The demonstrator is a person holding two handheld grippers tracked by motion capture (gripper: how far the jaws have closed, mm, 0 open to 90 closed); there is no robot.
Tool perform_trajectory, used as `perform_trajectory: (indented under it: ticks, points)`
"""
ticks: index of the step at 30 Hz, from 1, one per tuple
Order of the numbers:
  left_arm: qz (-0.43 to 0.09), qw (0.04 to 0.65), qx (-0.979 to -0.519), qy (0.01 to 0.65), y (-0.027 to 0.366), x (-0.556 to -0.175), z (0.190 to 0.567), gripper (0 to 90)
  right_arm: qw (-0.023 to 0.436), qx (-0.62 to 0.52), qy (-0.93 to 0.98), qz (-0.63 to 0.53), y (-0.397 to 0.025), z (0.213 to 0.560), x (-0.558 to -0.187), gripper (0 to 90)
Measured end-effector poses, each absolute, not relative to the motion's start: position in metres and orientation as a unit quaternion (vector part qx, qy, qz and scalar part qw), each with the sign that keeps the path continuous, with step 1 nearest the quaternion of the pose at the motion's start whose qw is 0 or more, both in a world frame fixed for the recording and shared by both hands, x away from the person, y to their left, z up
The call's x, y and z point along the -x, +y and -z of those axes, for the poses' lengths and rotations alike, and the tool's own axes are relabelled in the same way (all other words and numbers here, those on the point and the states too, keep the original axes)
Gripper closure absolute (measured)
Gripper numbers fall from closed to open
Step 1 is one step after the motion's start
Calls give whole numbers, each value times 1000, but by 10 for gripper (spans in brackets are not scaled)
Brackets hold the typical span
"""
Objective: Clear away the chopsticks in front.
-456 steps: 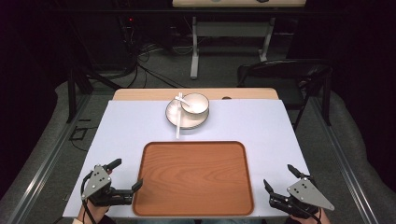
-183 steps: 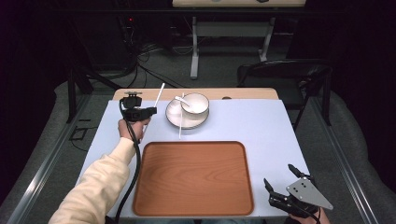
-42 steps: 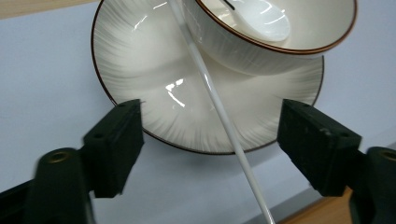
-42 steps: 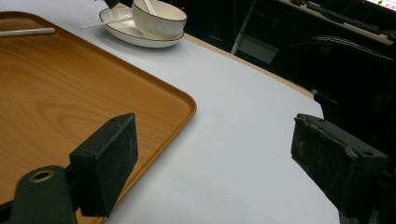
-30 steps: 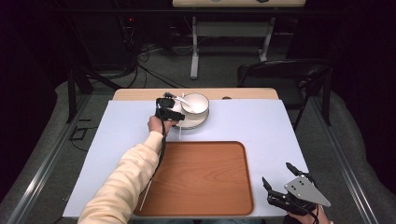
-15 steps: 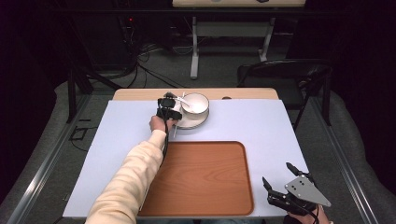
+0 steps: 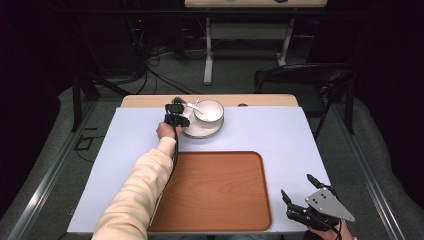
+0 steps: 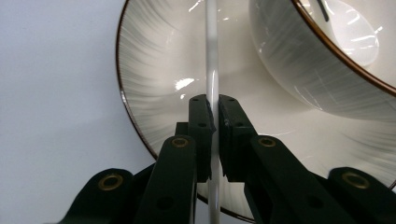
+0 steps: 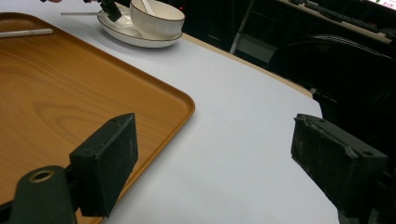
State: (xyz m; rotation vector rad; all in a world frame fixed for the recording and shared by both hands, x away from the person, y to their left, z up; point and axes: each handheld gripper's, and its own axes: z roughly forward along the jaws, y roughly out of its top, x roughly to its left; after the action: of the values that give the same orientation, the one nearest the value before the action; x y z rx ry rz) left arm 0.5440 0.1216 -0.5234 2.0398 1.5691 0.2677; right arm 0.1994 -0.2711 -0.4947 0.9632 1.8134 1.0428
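Our left gripper (image 8: 212, 105) clamps a white chopstick (image 8: 211, 56) over the plate (image 8: 154, 70). From above, that grip is hidden. Our right gripper (image 9: 215, 154) gapes wide, holding nothing.

Black jaws clamped on a white stick (image 8: 212, 70) over a cream plate (image 8: 154, 84) with fine grey streaks and a brown rim, beside the plate a matching brown-rimmed bowl (image 8: 317, 70), near the plate an orange-brown wood-grain tray (image 7: 215, 190) on a pale lilac-white table (image 7: 280, 135).
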Motion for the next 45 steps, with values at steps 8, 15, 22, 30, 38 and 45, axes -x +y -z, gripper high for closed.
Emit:
perform_trajectory:
  ticks: [8,15,22,30,38,45]
  points:
    - [-99,305,-737,595,143,-539,510,852,406,-383,720,-413,-271,495,-199,143]
    - [-107,320,-733,590,165,-526,493,852,406,-382,721,-412,-271,495,-200,143]
    - [-117,329,-725,594,189,-513,483,852,407,-382,720,-412,-270,495,-199,143]
    - [-109,353,-719,589,203,-492,478,852,408,-382,721,-410,-270,495,-199,143]
    - [-109,372,-720,576,209,-469,470,852,408,-380,721,-411,-270,495,-199,143]
    - [-108,388,-714,573,214,-450,466,852,408,-381,721,-411,-270,495,-199,143]
